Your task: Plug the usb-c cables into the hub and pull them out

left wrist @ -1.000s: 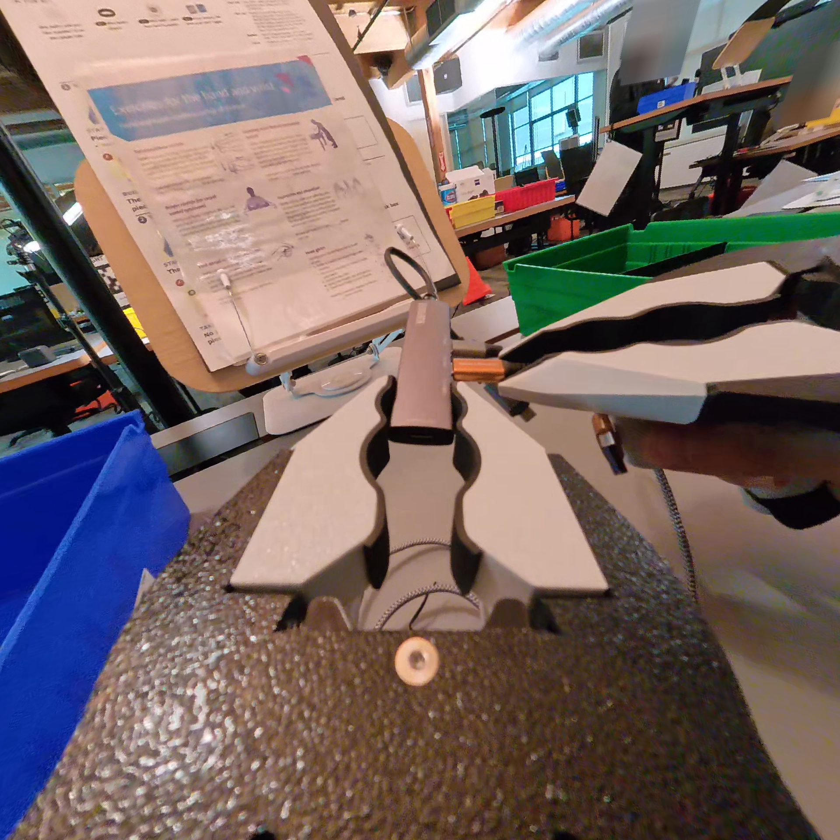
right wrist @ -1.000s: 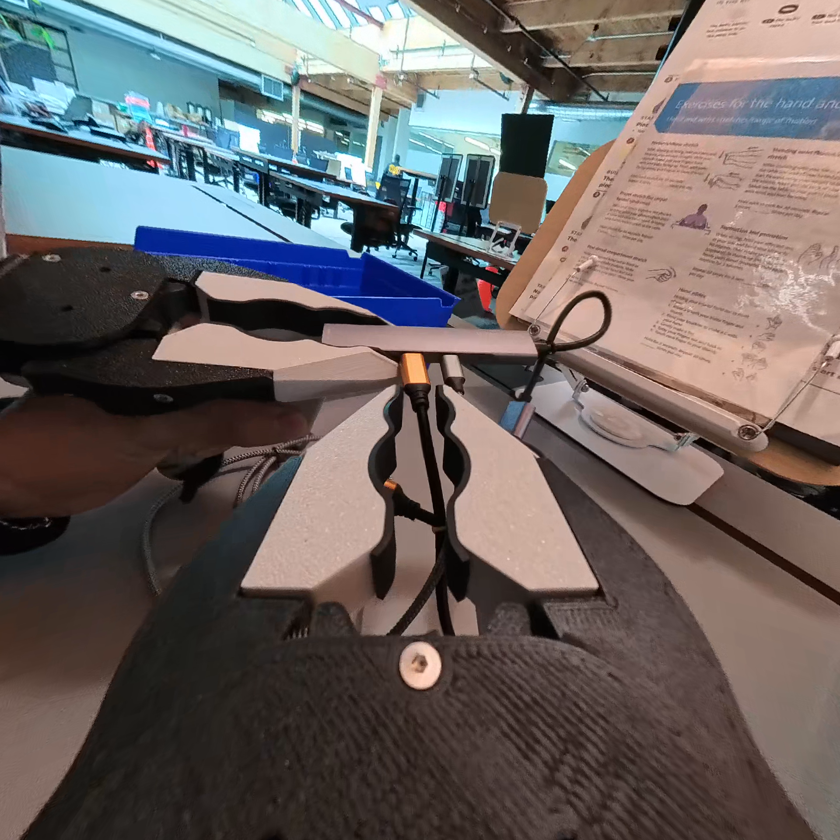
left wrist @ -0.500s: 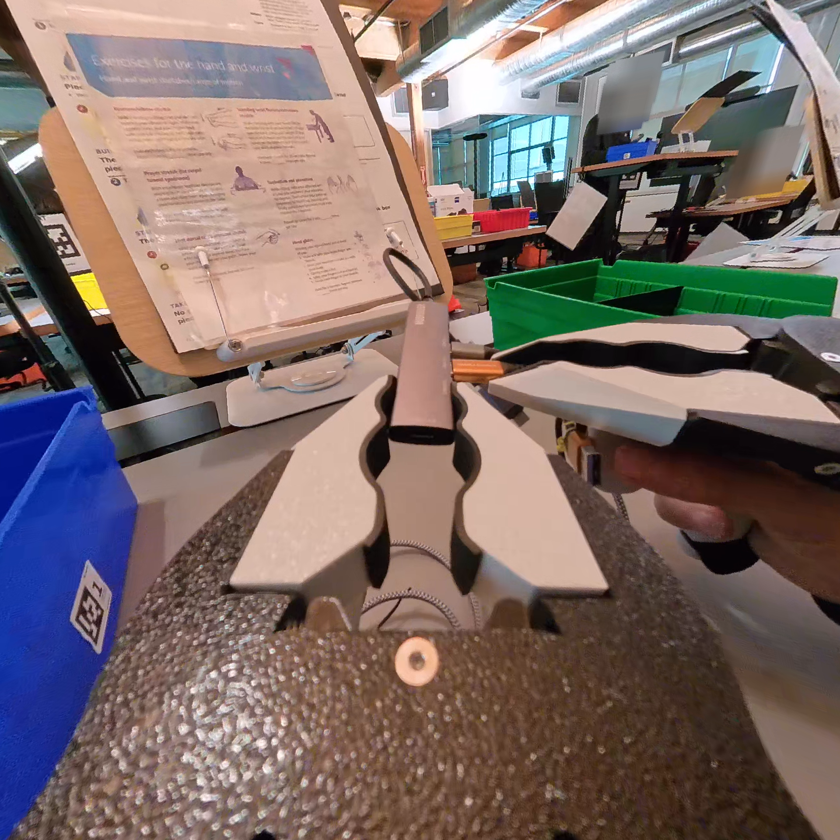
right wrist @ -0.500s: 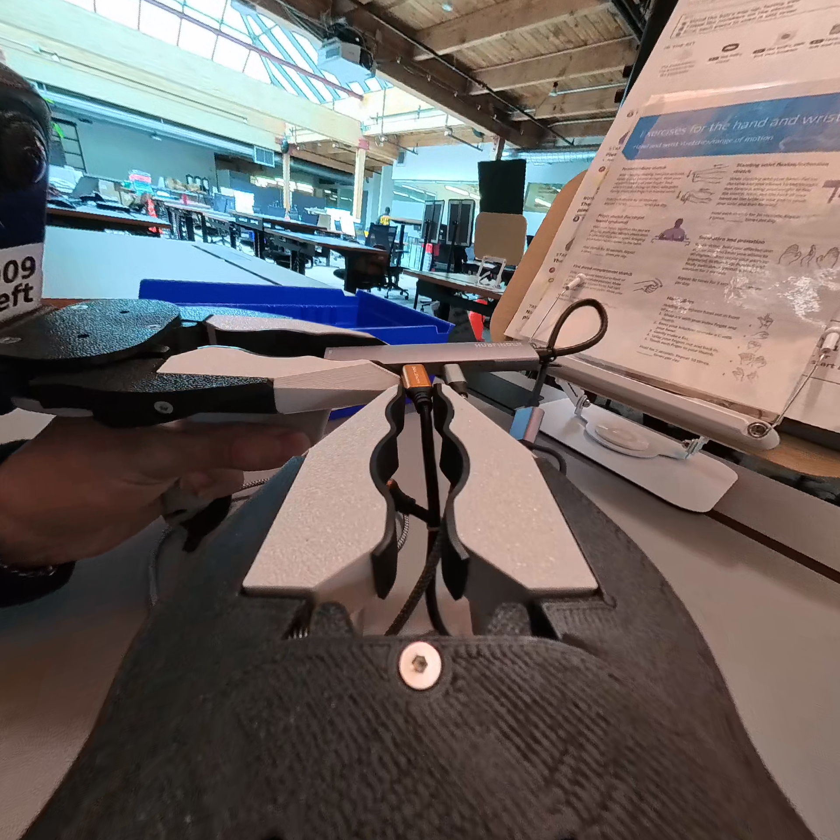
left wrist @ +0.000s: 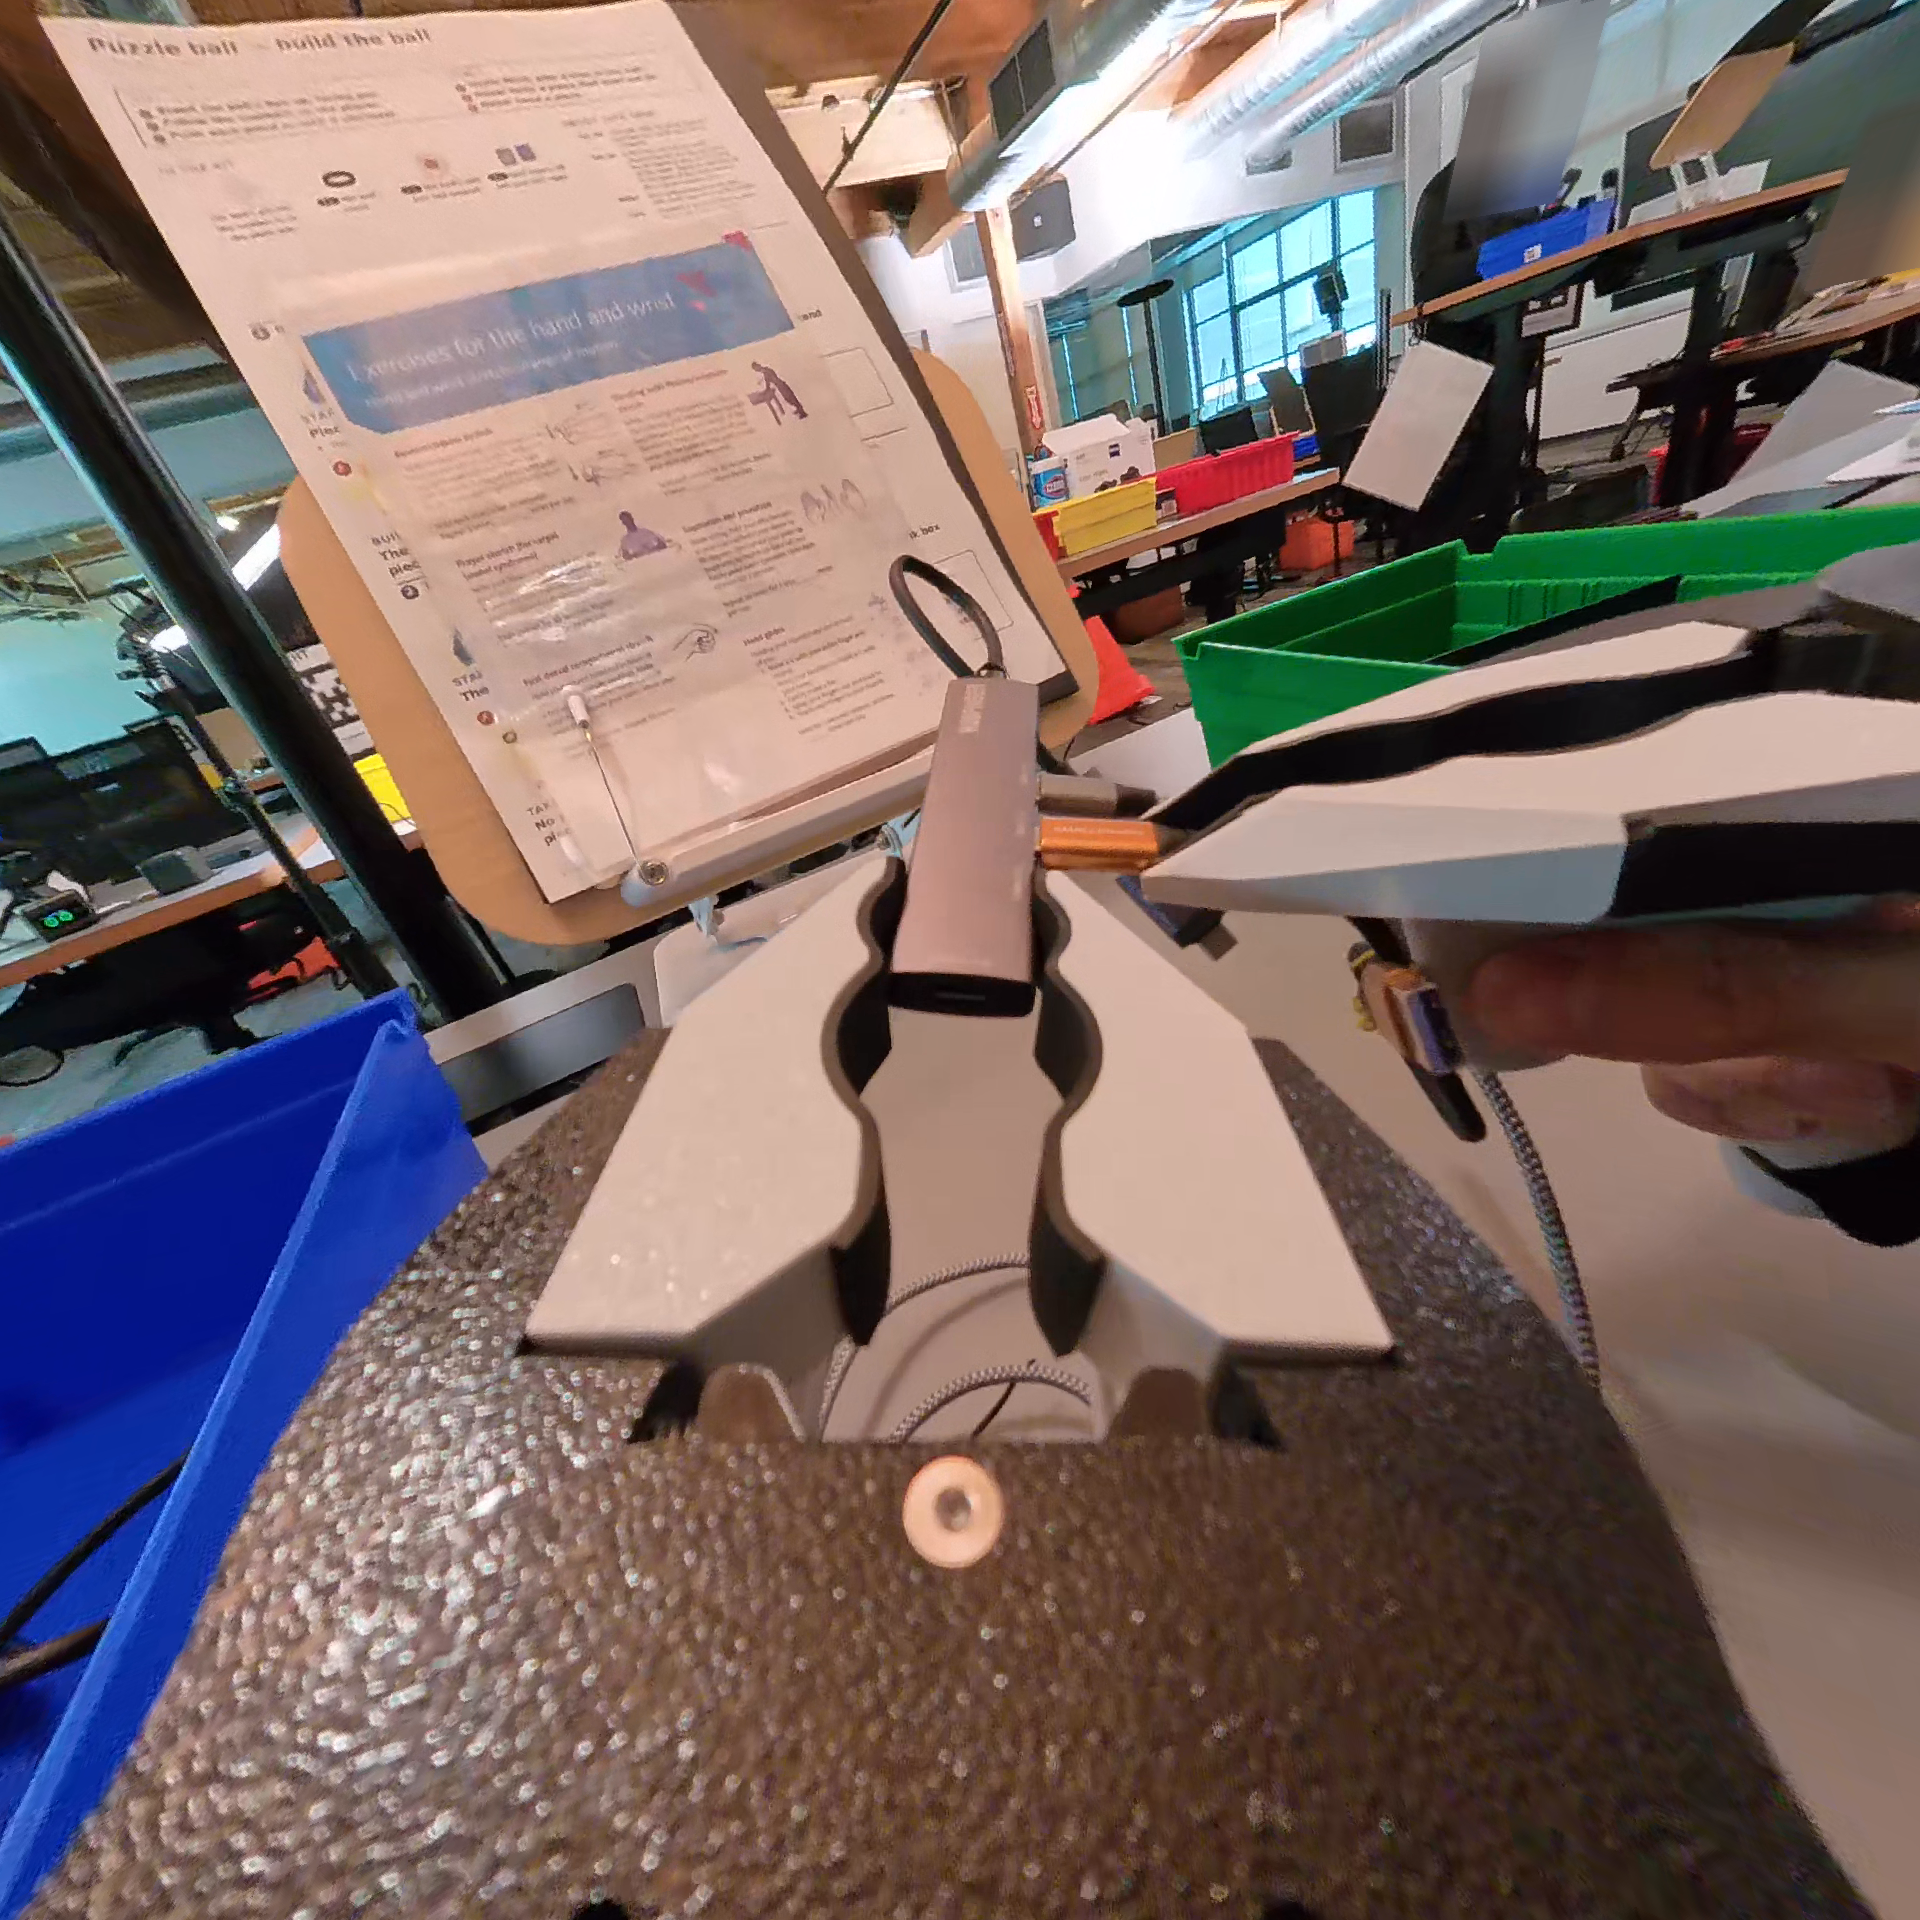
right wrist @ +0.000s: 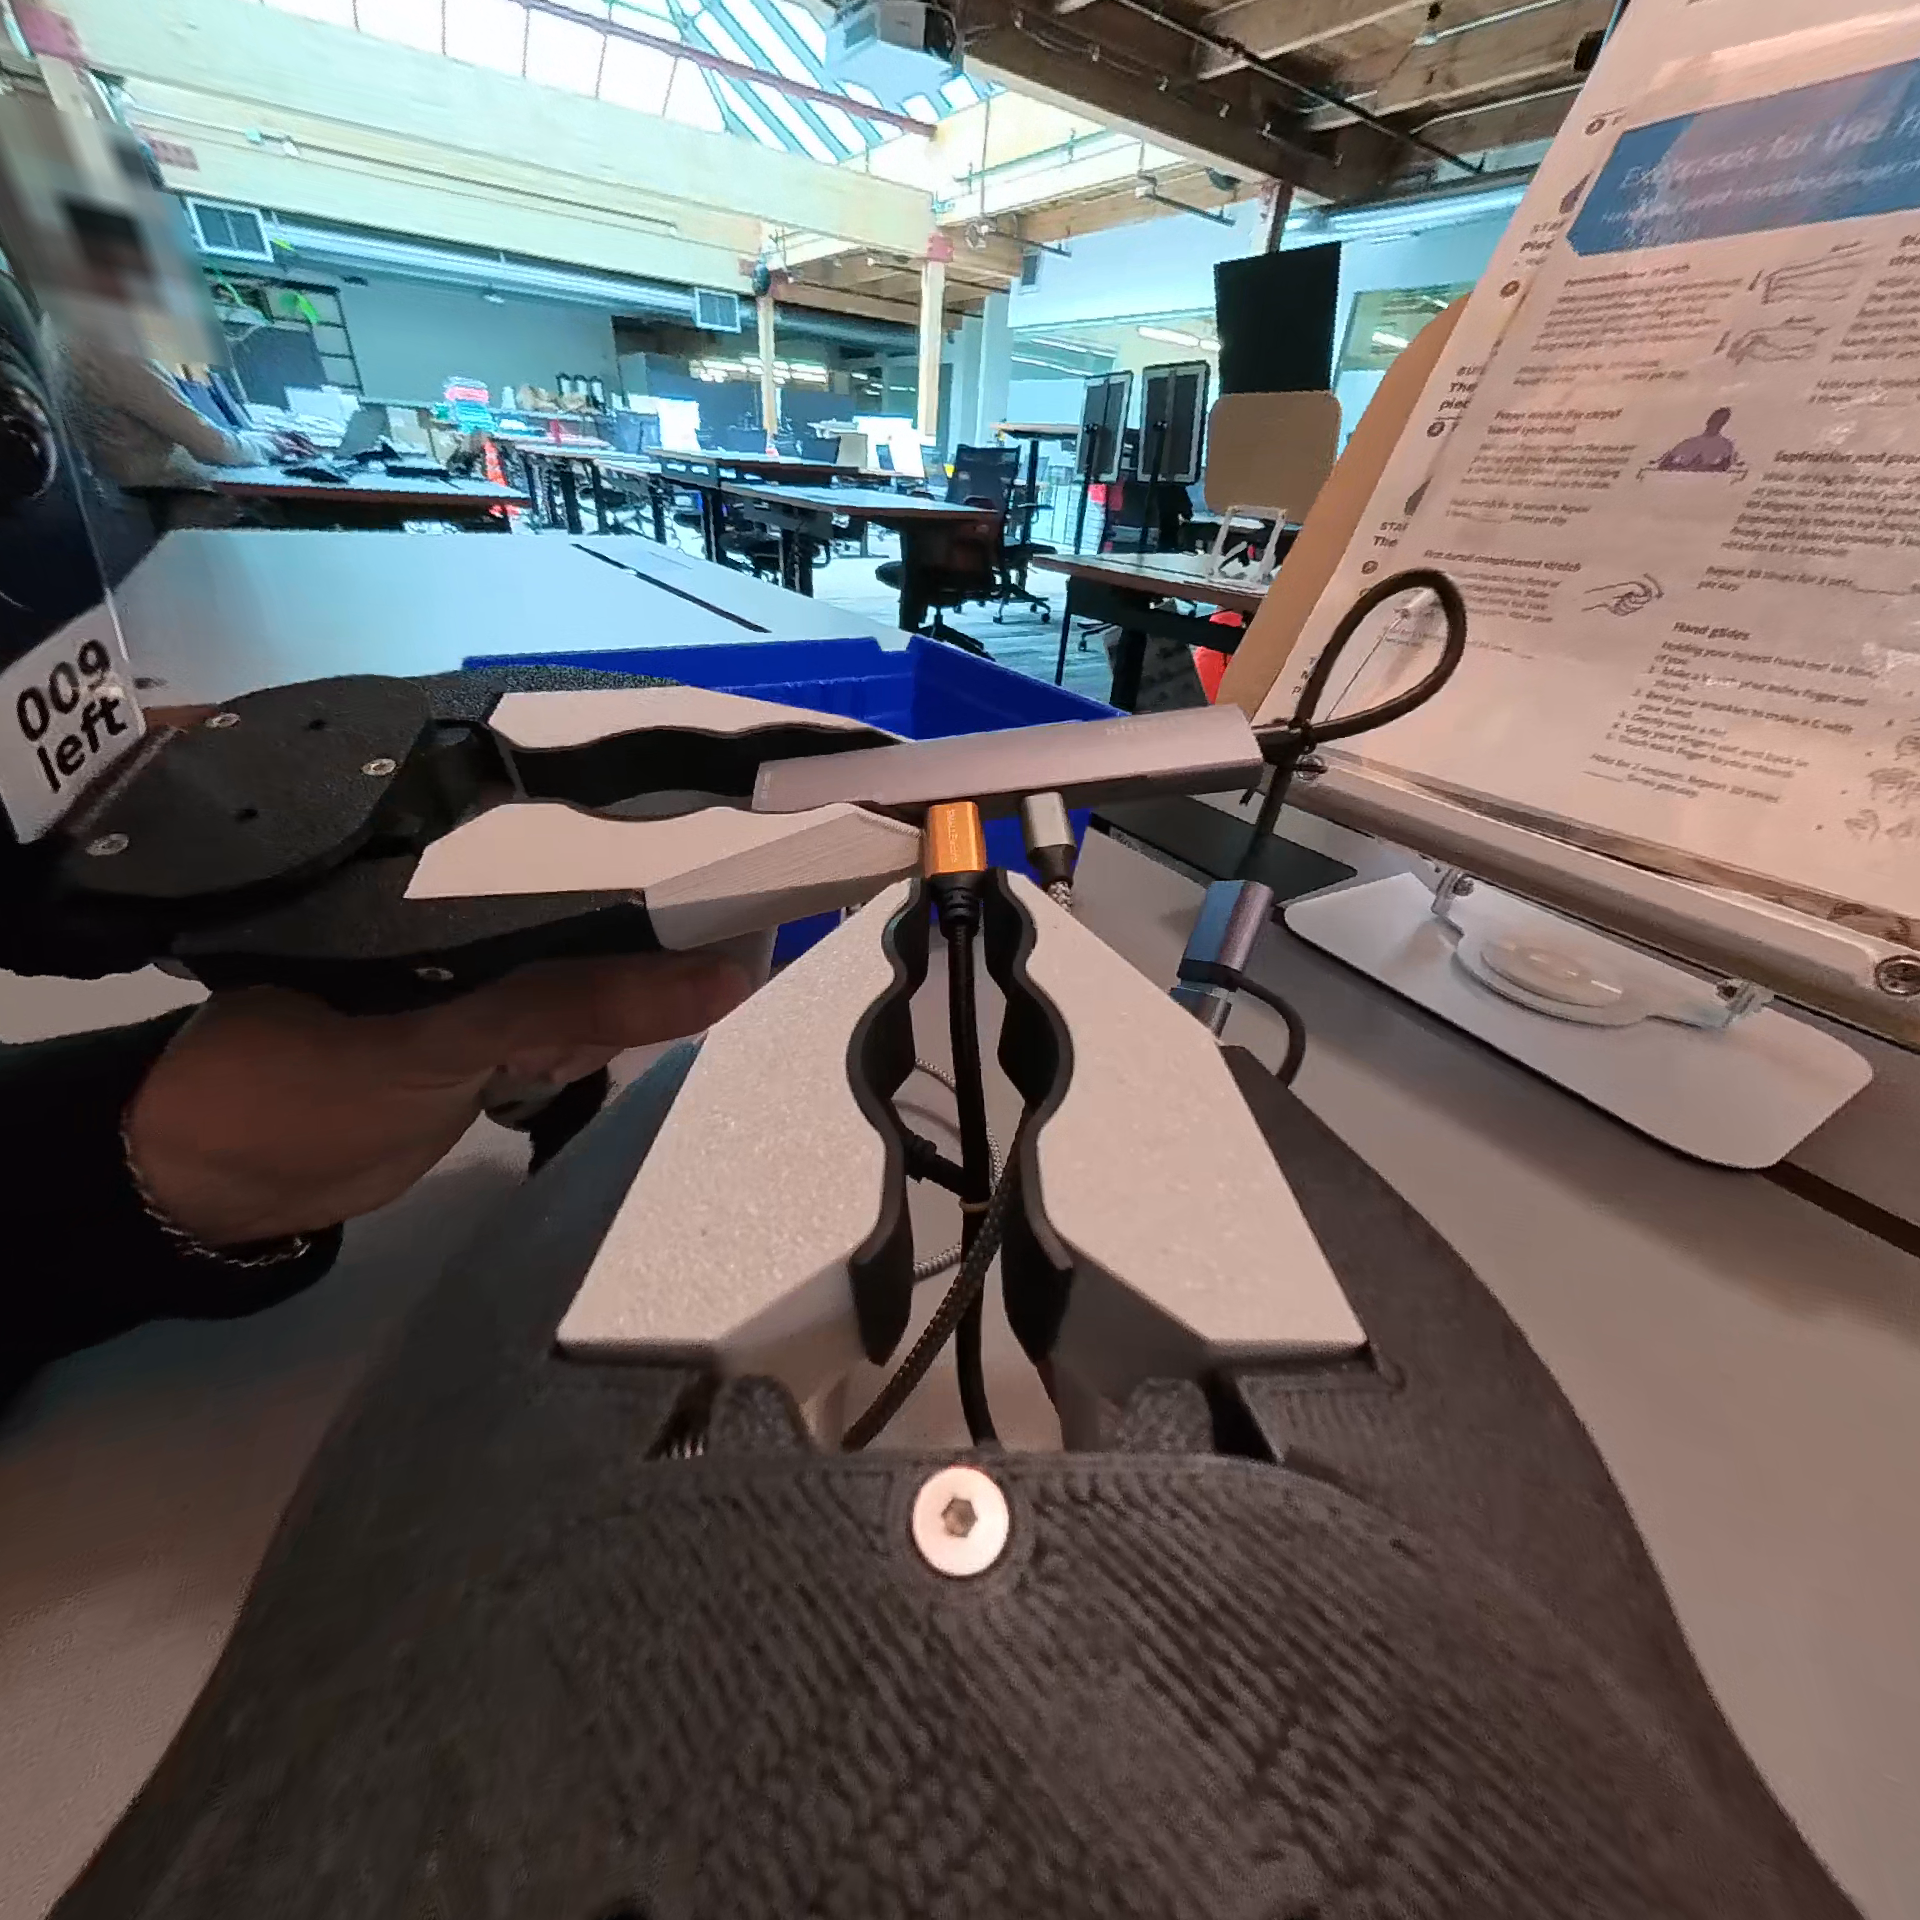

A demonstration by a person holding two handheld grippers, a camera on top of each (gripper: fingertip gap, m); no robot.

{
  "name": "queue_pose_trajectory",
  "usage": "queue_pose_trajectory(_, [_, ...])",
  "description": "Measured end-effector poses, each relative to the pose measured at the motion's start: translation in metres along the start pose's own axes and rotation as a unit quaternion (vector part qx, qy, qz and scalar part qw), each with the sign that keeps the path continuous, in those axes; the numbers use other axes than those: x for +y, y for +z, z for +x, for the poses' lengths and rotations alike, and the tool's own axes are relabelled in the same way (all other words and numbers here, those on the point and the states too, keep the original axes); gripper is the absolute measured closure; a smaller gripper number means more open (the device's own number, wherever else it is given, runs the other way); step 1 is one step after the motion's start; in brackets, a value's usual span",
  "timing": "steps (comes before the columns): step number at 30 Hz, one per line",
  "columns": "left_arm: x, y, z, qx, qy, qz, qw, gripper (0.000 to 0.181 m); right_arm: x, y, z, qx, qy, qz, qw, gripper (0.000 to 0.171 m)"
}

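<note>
My left gripper (left wrist: 961, 881) is shut on the near end of a slim grey hub (left wrist: 971, 821), held above the table and pointing away. My right gripper (right wrist: 958, 899) is shut on the black cable at its orange USB-C plug (right wrist: 953, 836), which sits in the hub's side (right wrist: 1039, 764). A silver plug (right wrist: 1044, 831) sits in the port beside it. In the left wrist view the right gripper (left wrist: 1164, 844) comes in from the right, its tips at the orange plug (left wrist: 1096, 844). The left gripper (right wrist: 831, 800) also shows in the right wrist view. The hub's own lead loops (right wrist: 1392, 665) off its far end.
A document stand with a printed sheet (left wrist: 623, 468) rises just behind the hub, on a white base (right wrist: 1558, 1029). A blue bin (left wrist: 156, 1299) is at the left and a green bin (left wrist: 1455, 634) at the right. A braided cable (left wrist: 1538, 1226) hangs under the right hand.
Both grippers have shifted and tilted a little together. The orange plug stays in the hub and both grips are unchanged.
</note>
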State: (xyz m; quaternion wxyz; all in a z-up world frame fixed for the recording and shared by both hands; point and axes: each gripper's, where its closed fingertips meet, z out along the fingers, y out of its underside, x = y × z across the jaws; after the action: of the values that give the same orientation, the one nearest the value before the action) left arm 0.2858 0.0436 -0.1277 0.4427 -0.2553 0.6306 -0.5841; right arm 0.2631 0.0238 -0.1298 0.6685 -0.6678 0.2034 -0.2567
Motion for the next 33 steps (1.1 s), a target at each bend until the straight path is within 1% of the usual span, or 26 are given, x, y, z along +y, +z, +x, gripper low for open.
queue_pose_trajectory(3, [0.002,-0.002,-0.001,0.002,0.000,-0.002,1.000,0.159,0.002,0.000,-0.003,0.005,-0.028,-0.015,0.999,0.161])
queue_pose_trajectory(6, [0.002,0.000,-0.001,0.004,-0.019,-0.002,1.000,0.160,-0.001,0.000,0.000,0.020,-0.044,-0.021,0.999,0.162])
queue_pose_trajectory(8, [0.000,0.001,-0.003,0.001,-0.020,-0.002,1.000,0.160,0.000,-0.001,0.001,0.016,-0.031,-0.018,0.999,0.165])
queue_pose_trajectory(10, [0.000,-0.002,-0.004,0.000,-0.019,-0.003,1.000,0.160,0.000,-0.001,-0.003,-0.006,0.009,-0.005,1.000,0.165])
queue_pose_trajectory(12, [0.000,-0.003,-0.005,-0.003,-0.009,-0.004,1.000,0.160,0.001,0.000,-0.004,-0.001,-0.012,-0.017,1.000,0.165])
queue_pose_trajectory(14, [0.002,-0.002,-0.007,0.007,-0.033,-0.004,0.999,0.160,-0.001,0.002,-0.005,0.003,-0.025,-0.022,0.999,0.165])
queue_pose_trajectory(17, [0.001,-0.002,-0.007,0.001,-0.015,-0.003,1.000,0.160,0.000,-0.001,-0.001,-0.001,-0.003,-0.020,1.000,0.165])
queue_pose_trajectory(18, [0.004,-0.004,-0.027,-0.058,-0.035,-0.012,0.998,0.160,0.001,-0.009,0.014,0.022,0.019,-0.014,0.999,0.166])
queue_pose_trajectory(19, [0.006,-0.012,-0.059,-0.103,-0.075,-0.001,0.992,0.160,-0.003,-0.022,0.031,0.037,0.053,0.007,0.998,0.166])
queue_pose_trajectory(20, [0.009,-0.020,-0.083,-0.109,-0.159,0.006,0.981,0.160,-0.009,-0.032,0.035,0.024,0.074,0.032,0.996,0.166])
queue_pose_trajectory(21, [0.008,-0.024,-0.092,-0.104,-0.175,0.016,0.979,0.160,-0.013,-0.033,0.027,-0.001,0.067,0.047,0.997,0.165])
queue_pose_trajectory(23, [-0.005,-0.024,-0.075,-0.086,-0.108,0.035,0.990,0.160,-0.020,-0.021,-0.001,-0.057,0.047,0.069,0.995,0.165])
queue_pose_trajectory(25, [-0.016,-0.021,-0.060,-0.080,-0.054,0.048,0.994,0.160,-0.030,-0.017,-0.043,-0.168,0.025,0.077,0.982,0.166])
queue_pose_trajectory(26, [-0.021,-0.022,-0.062,-0.096,-0.027,0.054,0.994,0.160,-0.026,-0.019,-0.055,-0.200,0.005,0.055,0.978,0.165])
queue_pose_trajectory(28, [-0.034,-0.031,-0.074,-0.123,-0.015,0.081,0.989,0.160,0.000,-0.020,-0.049,-0.166,-0.063,-0.025,0.984,0.166])
queue_pose_trajectory(29, [-0.033,-0.034,-0.079,-0.129,-0.028,0.083,0.988,0.160,0.015,-0.023,-0.051,-0.176,-0.085,-0.063,0.979,0.165])
queue_pose_trajectory(31, [-0.027,-0.034,-0.086,-0.146,-0.038,0.073,0.986,0.160,0.028,-0.027,-0.069,-0.237,-0.071,-0.099,0.964,0.165])
queue_pose_trajectory(33, [-0.023,-0.031,-0.084,-0.141,-0.038,0.065,0.987,0.160,0.041,-0.029,-0.092,-0.292,-0.087,-0.131,0.943,0.165])
